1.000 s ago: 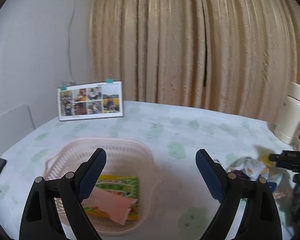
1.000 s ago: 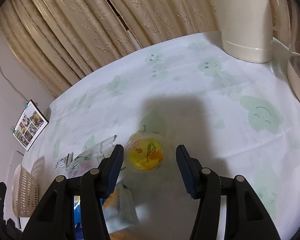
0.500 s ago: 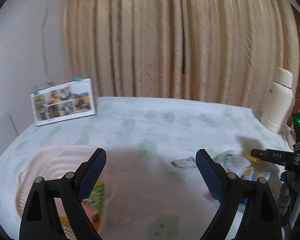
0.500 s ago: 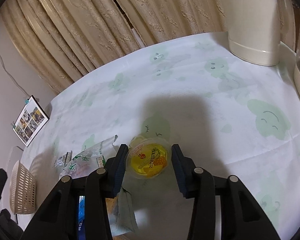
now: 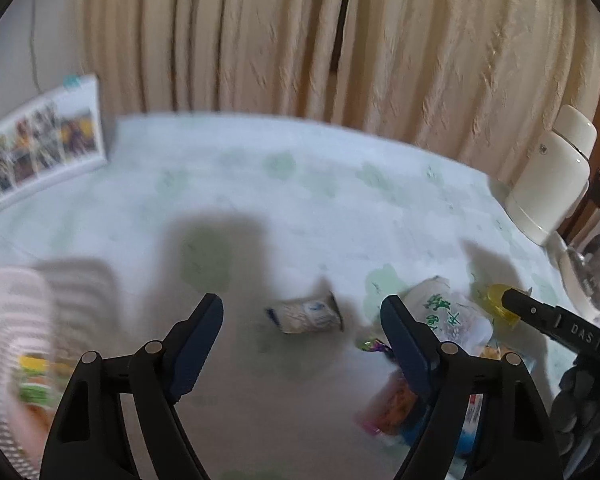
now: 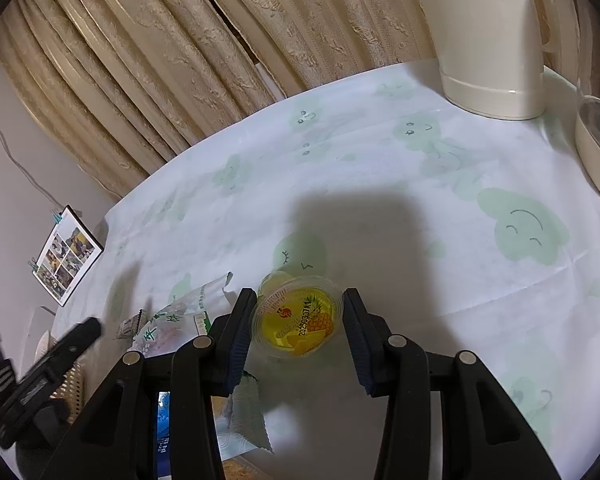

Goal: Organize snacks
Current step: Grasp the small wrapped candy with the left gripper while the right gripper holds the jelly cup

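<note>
A clear jelly cup [image 6: 296, 320] with yellow fruit filling sits between the blue pads of my right gripper [image 6: 298, 308], which is shut on its rim just above the tablecloth. The same cup [image 5: 494, 300] shows at the right of the left wrist view. My left gripper [image 5: 302, 312] is open and empty, hovering over a small white snack packet [image 5: 304, 316]. A white packet with green print [image 5: 448, 316] lies beside it, with more wrappers [image 5: 396, 404] under the right finger. The pink basket [image 5: 16, 308] at the far left holds a green and pink packet; this view is blurred.
A cream thermos jug [image 6: 496, 40] stands at the table's back right, next to a glass-lidded pot [image 6: 596, 136]. A photo calendar [image 5: 44, 148] leans at the back left. Beige curtains hang behind the table. The green-patterned tablecloth [image 6: 380, 168] lies bare in the middle.
My left gripper swung right, away from the basket and over to the loose snacks. My right gripper went from open around the jelly cup to shut on it.
</note>
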The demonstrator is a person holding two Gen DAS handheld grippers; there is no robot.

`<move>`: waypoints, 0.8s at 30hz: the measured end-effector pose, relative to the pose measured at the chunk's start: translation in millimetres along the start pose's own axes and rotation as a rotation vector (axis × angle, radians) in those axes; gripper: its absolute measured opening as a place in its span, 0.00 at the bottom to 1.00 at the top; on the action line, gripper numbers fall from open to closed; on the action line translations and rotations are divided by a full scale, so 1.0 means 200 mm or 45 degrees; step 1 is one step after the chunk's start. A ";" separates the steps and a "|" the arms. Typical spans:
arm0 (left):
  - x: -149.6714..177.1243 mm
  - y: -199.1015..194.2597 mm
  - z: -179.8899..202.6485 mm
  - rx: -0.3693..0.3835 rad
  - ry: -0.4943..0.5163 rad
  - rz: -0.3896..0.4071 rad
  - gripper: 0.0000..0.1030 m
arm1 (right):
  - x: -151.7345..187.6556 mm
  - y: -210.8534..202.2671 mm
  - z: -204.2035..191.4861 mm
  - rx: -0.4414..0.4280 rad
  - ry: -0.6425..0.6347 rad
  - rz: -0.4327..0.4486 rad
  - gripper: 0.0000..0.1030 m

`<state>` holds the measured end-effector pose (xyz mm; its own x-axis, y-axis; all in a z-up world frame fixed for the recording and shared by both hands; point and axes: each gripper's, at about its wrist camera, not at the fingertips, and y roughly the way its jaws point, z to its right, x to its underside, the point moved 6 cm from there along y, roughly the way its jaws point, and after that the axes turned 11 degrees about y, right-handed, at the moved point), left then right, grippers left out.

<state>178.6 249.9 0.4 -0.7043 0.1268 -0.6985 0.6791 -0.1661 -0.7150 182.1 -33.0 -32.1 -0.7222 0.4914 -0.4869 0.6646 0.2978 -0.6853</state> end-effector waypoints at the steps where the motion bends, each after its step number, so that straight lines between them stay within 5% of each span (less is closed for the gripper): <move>1: 0.00 0.03 0.00 0.021 -0.009 -0.021 0.78 | 0.00 0.00 0.00 0.000 0.002 0.001 0.40; 16: 0.04 0.22 0.00 0.033 -0.015 -0.110 0.75 | 0.00 -0.01 0.00 -0.001 -0.005 0.004 0.40; 20: 0.04 0.22 0.02 -0.030 0.059 -0.093 0.54 | 0.00 -0.02 -0.01 0.006 -0.025 0.014 0.40; 24: 0.04 0.20 0.03 0.026 0.062 -0.066 0.42 | 0.00 -0.03 -0.03 0.011 -0.051 0.028 0.40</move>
<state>198.8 239.0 -33.9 -0.7271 0.1833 -0.6616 0.6374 -0.1778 -0.7497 178.3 -30.0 -24.8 -0.7144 0.4645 -0.5233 0.6791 0.2802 -0.6784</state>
